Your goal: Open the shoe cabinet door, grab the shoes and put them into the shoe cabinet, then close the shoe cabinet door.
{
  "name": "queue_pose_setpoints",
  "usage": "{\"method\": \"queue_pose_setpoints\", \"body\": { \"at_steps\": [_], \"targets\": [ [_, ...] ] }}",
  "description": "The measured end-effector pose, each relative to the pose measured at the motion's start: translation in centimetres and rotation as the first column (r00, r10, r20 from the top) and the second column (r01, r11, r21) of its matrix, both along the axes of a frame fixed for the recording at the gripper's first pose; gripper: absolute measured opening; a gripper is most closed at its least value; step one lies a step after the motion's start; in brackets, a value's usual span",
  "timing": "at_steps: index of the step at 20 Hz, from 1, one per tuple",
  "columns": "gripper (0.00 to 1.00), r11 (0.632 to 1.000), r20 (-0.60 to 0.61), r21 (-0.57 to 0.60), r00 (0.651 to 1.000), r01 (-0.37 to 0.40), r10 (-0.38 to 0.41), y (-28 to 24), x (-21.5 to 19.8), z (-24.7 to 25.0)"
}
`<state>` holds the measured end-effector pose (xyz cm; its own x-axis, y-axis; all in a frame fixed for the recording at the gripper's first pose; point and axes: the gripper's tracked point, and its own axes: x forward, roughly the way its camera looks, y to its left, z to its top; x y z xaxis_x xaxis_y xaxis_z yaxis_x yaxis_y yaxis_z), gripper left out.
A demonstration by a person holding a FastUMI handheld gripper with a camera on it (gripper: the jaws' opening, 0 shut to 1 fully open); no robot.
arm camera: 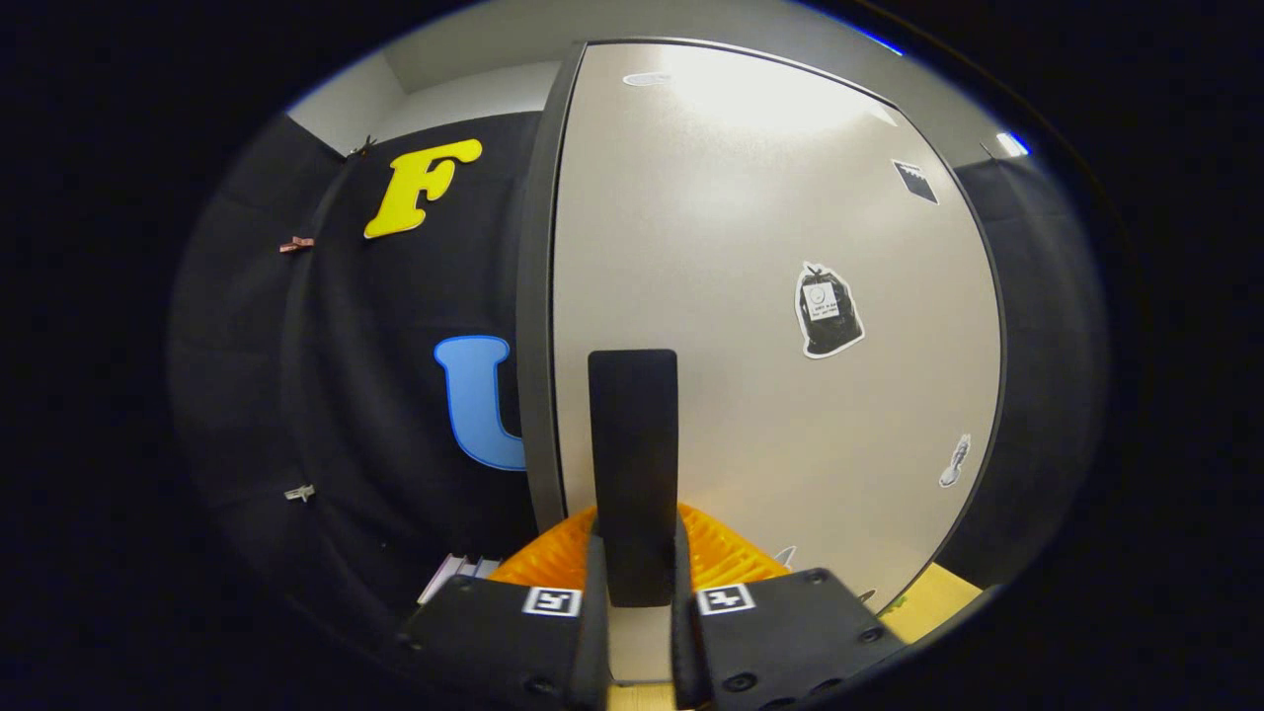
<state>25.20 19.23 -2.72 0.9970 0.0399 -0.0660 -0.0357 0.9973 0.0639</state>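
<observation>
The shoe cabinet door [750, 257] is a pale, glossy panel standing right in front of me, with a dark grey edge [534, 296] running down its left side. A black upright handle [632, 444] sticks out from the door's lower middle. My gripper [635, 553] is shut on the bottom part of this handle, one finger pressing on each side. I cannot tell whether the door is ajar or flush with the cabinet.
Stickers dot the door: a black bag shape [828, 311], a small dark square [915, 182] and a small pale one [954, 461]. Black cloth [375, 395] with clips hangs left of the cabinet. White sheets [449, 576] lie low on the left. A yellowish wooden surface [938, 597] shows low on the right.
</observation>
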Motion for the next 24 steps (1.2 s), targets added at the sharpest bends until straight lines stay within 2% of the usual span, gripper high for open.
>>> {"method": "queue_pose_setpoints", "body": {
  "at_steps": [1,2,7,17,21,24],
  "targets": [
    [0.26,1.000,-0.007,0.002,1.000,-0.022,0.022,0.1,-0.3,0.0],
    [0.20,0.999,-0.012,0.001,0.999,-0.040,0.040,0.1,-0.4,0.0],
    [0.20,0.995,-0.025,0.009,0.995,-0.099,0.099,0.2,-2.5,0.3],
    [0.20,0.964,0.000,0.056,0.966,-0.259,0.259,-5.2,-14.5,1.3],
    [0.20,0.943,-0.004,0.059,0.945,-0.327,0.328,-7.6,-17.9,1.7],
    [0.20,0.940,-0.006,0.053,0.941,-0.337,0.338,-9.2,-19.4,1.8]
  ]
}}
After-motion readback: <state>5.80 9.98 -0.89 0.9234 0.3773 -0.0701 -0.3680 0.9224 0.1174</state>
